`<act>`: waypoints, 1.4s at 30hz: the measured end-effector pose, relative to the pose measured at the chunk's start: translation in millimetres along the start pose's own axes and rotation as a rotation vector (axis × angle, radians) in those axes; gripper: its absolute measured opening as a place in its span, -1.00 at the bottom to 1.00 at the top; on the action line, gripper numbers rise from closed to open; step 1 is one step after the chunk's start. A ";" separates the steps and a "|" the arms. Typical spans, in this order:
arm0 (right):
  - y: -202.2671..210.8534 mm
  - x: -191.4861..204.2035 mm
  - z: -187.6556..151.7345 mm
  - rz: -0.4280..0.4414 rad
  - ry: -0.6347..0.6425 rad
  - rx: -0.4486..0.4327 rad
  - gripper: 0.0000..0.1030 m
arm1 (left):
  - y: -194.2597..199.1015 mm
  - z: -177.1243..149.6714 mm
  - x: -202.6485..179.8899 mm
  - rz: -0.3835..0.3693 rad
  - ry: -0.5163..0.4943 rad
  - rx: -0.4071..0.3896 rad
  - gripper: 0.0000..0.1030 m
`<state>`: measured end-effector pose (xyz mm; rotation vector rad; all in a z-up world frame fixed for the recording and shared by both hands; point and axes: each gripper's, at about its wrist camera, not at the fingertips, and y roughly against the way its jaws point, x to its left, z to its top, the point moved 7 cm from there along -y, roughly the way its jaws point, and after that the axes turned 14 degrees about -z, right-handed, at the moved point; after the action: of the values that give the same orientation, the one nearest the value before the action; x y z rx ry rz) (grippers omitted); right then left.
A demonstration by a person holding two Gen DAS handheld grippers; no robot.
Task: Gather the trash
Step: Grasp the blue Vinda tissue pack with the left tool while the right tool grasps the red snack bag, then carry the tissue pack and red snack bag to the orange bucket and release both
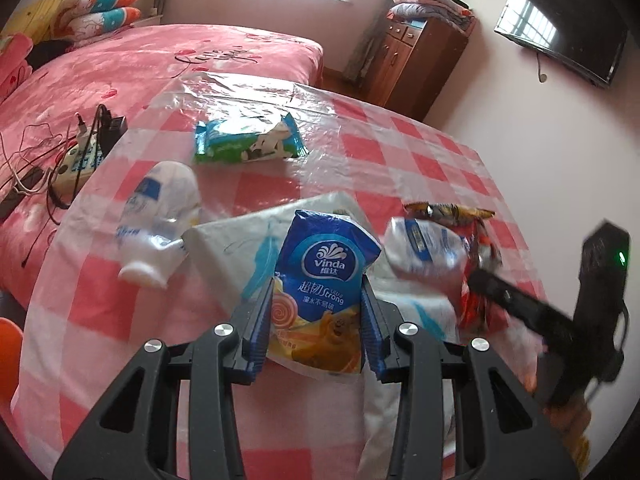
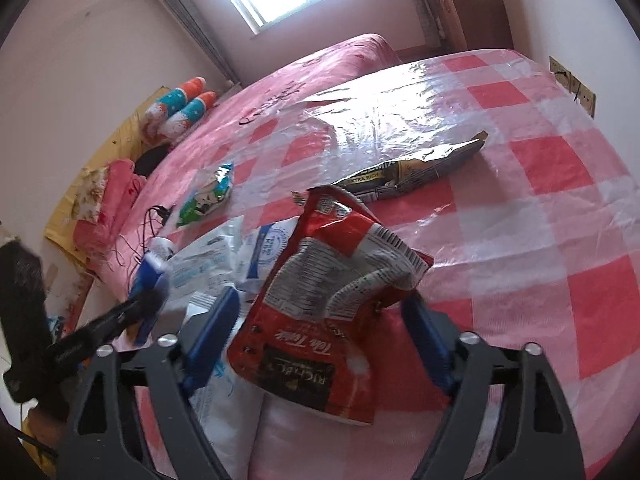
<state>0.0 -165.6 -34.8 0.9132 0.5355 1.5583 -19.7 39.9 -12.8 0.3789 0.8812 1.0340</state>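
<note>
Left tongs (image 1: 316, 316) pinching a blue tissue pack (image 1: 324, 280) low on its body, pack upright between the pads, above a white plastic bag (image 1: 232, 248) on the checked surface (image 1: 400, 152). Soft, light, crushable; a mid-body hold looks sound.

Off to their left: white bottle (image 1: 160, 224) on its side, smooth, may roll. Beyond: green wrapper (image 1: 248, 140), flat, thin.

Right tongs (image 2: 324, 332) spread around a red snack bag (image 2: 340, 288); pads not clearly pressing. Crinkly, slippery film, near weightless; grip the crumpled middle. Gold wrapper (image 2: 420, 168) ahead, well apart.
</note>
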 end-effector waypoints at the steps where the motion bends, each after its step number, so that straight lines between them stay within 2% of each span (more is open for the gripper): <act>1: -1.1 1.6 -0.1 -0.017 0.016 -0.004 0.50 | 3.6 -3.2 0.7 0.003 -0.005 -0.001 -0.20; 7: -7.4 11.7 -1.3 -0.099 0.088 -0.023 0.50 | 16.3 -16.9 13.3 -0.041 0.035 -0.004 -0.20; 14: -9.1 11.1 0.0 -0.100 0.089 -0.033 0.29 | 24.6 -23.0 26.1 -0.099 0.078 -0.020 -0.20; 20: -3.6 13.7 1.6 -0.067 0.090 -0.056 0.12 | 30.9 -32.5 35.9 -0.139 0.102 -0.024 -0.20; 26: 2.9 12.8 3.7 -0.077 0.084 -0.089 0.01 | 37.7 -40.5 41.1 -0.177 0.118 -0.030 -0.20; 32: 10.4 17.7 1.3 -0.126 0.108 -0.122 -0.02 | 46.2 -45.2 50.4 -0.205 0.134 -0.039 -0.20; 42: 38.9 52.9 4.9 -0.092 0.144 -0.154 -0.03 | 63.3 -47.6 70.8 -0.227 0.168 -0.081 -0.20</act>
<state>-19.7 -123.0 11.4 0.6549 0.5432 1.5660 -78.2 126.3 -32.7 0.1207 1.0047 0.8963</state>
